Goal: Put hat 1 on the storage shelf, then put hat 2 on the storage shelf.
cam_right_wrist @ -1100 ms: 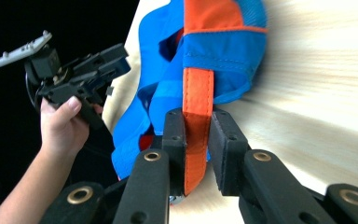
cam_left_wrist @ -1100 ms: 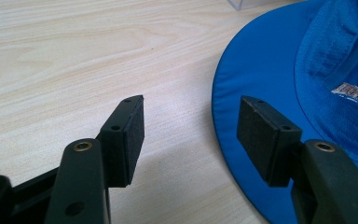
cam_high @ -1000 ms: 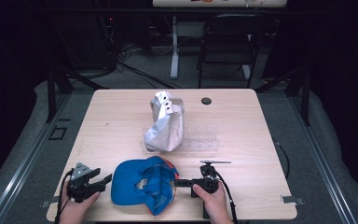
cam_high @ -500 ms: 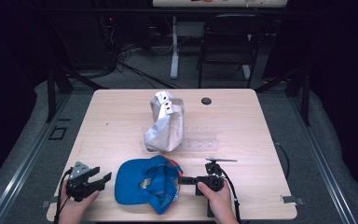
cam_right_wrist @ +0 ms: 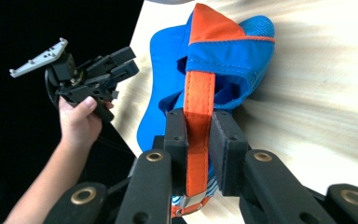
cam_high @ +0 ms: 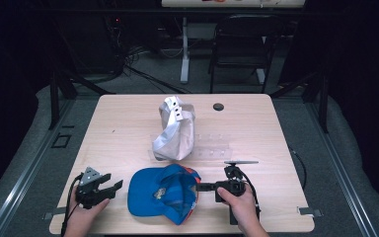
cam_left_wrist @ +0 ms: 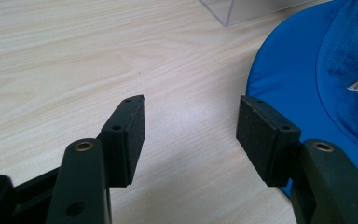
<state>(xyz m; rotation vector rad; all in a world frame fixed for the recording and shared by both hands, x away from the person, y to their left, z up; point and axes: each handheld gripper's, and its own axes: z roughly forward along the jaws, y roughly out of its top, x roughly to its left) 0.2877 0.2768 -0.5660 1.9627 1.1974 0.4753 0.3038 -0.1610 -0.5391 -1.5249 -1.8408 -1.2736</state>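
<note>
Right gripper [cam_right_wrist: 198, 140]: pads pressed on the orange strap [cam_right_wrist: 199, 107] of the blue cap [cam_high: 165, 192], strap running up between both pads; metal buckle visible at strap's lower end. Seen from above at the cap's right edge, gripped in the person's right hand [cam_high: 239, 202].
Left gripper [cam_high: 98, 187]: jaws spread, nothing between the pads, bare wood beneath; held in the left hand [cam_high: 79, 215], just left of the cap, not touching it.
Cap: lying on the wooden table [cam_high: 123, 128] near its front edge, between the two grippers, brim toward the left gripper.
Behind the cap: crumpled grey bag [cam_high: 173, 129] standing beside a clear plastic box [cam_high: 212, 147]. Small black disc [cam_high: 218, 106] farther back.
</note>
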